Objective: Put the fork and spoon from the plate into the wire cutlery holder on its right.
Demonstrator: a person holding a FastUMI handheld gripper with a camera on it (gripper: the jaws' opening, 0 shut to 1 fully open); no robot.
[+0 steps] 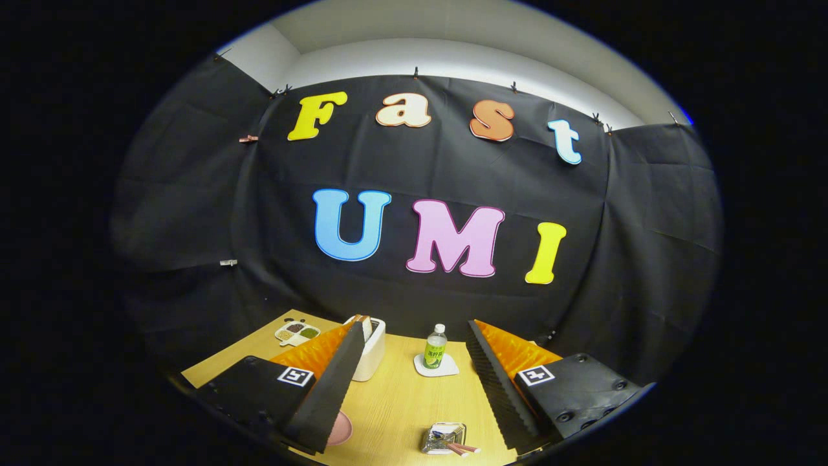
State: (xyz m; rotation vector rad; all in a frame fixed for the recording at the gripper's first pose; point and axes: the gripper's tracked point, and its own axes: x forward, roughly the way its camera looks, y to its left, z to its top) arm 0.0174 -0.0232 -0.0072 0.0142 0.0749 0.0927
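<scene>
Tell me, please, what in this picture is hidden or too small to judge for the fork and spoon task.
- Plate: gripper view; the left finger covers most of it, so any fork or spoon on it stays hidden.
- Wire cutlery holder: small and low between the open fingers of the gripper; which utensils the pinkish handles belong to cannot be told.
- Compartment dish: too small to identify its contents.
- White box: partly behind the left finger.

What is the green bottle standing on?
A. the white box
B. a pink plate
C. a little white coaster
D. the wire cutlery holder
C: the green bottle stands upright on a small white coaster on the wooden table, beyond the open gripper, whose jaws hold nothing; the pink plate lies nearer, beside the left jaw.
</scene>
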